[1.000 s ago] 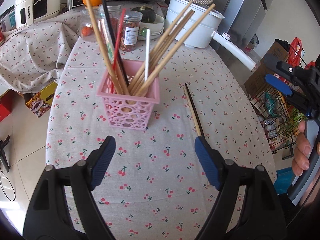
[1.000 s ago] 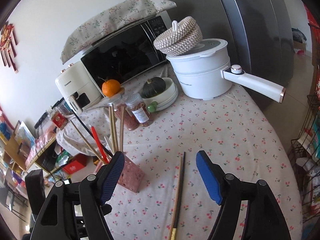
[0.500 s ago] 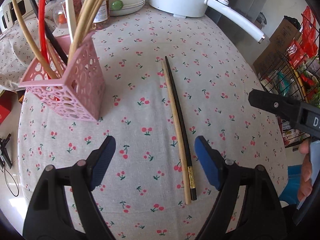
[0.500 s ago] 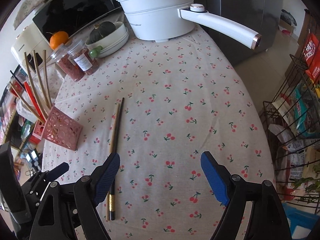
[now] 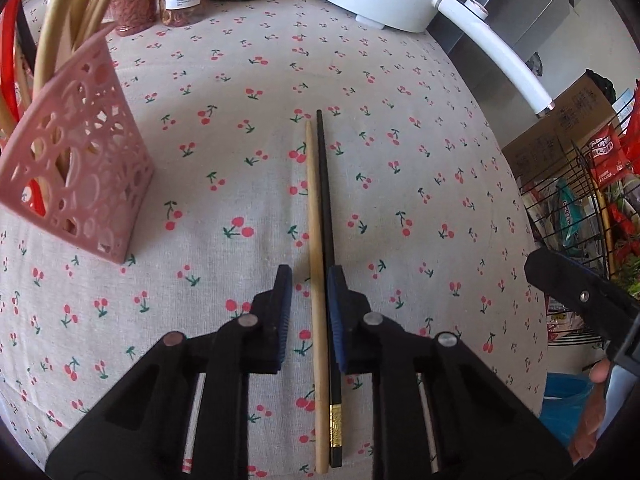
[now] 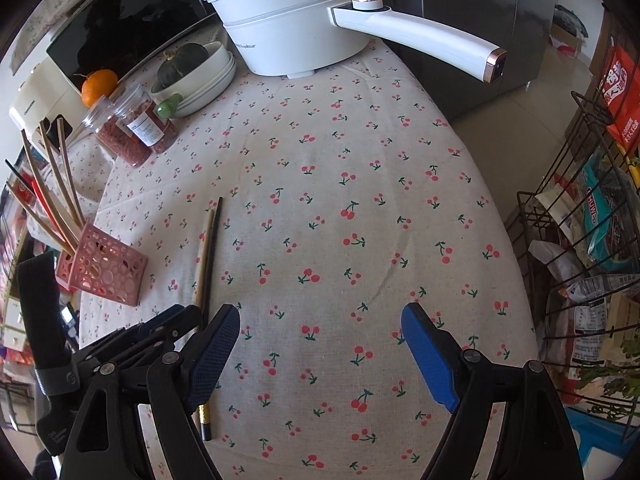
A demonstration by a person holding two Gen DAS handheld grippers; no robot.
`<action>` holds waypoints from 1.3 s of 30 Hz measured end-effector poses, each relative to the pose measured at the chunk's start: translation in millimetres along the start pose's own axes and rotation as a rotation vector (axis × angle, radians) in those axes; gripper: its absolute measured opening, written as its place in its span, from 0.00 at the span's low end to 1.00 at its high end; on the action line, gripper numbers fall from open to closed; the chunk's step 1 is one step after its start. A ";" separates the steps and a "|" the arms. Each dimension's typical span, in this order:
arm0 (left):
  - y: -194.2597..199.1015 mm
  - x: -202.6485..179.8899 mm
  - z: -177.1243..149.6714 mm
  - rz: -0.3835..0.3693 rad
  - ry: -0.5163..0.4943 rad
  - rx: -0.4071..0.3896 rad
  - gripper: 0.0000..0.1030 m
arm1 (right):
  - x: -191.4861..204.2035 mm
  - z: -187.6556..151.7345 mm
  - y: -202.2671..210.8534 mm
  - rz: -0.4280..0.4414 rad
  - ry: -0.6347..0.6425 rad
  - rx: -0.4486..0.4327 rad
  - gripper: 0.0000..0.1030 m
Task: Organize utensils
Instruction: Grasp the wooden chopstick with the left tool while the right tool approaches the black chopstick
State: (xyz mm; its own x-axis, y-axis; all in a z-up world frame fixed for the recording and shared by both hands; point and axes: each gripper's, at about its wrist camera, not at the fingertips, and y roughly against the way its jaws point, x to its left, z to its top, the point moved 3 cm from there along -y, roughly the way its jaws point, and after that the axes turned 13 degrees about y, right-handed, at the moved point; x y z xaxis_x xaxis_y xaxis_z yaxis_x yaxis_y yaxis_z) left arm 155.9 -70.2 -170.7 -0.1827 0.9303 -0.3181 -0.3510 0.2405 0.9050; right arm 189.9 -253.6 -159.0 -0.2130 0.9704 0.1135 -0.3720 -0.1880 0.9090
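Note:
A wooden chopstick and a black chopstick lie side by side on the cherry-print tablecloth. My left gripper straddles both near their thick ends, jaws narrowed, a small gap left beside the wooden one. The pink lattice holder with several chopsticks stands to the left. In the right wrist view the pair and the holder show at left. My right gripper is wide open and empty above the cloth.
A white electric pot with a long handle, stacked bowls, spice jars and an orange stand at the table's far end. A wire rack of packets stands off the right edge.
My left gripper moved down and forward over the two chopsticks and its jaws narrowed around them. The right gripper stayed open and shifted slightly.

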 end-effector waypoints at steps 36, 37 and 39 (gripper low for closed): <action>-14.7 -10.3 15.0 0.185 -0.087 0.036 0.08 | -7.3 -2.9 -1.3 0.024 -0.044 0.017 0.82; -14.9 -11.0 14.9 0.188 -0.099 0.043 0.08 | -6.6 -2.6 -2.4 0.024 -0.043 0.020 0.82; -12.5 -10.4 13.3 0.172 -0.105 0.053 0.07 | -4.8 -1.8 -5.4 0.025 -0.042 0.028 0.82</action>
State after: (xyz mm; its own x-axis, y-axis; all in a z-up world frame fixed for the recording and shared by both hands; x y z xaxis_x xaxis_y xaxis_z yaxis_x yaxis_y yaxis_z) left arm 174.4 -79.2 -175.0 -0.1376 0.9821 -0.1286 -0.2735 0.0871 0.9579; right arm 191.2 -257.5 -165.2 -0.1833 0.9712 0.1525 -0.3419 -0.2084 0.9163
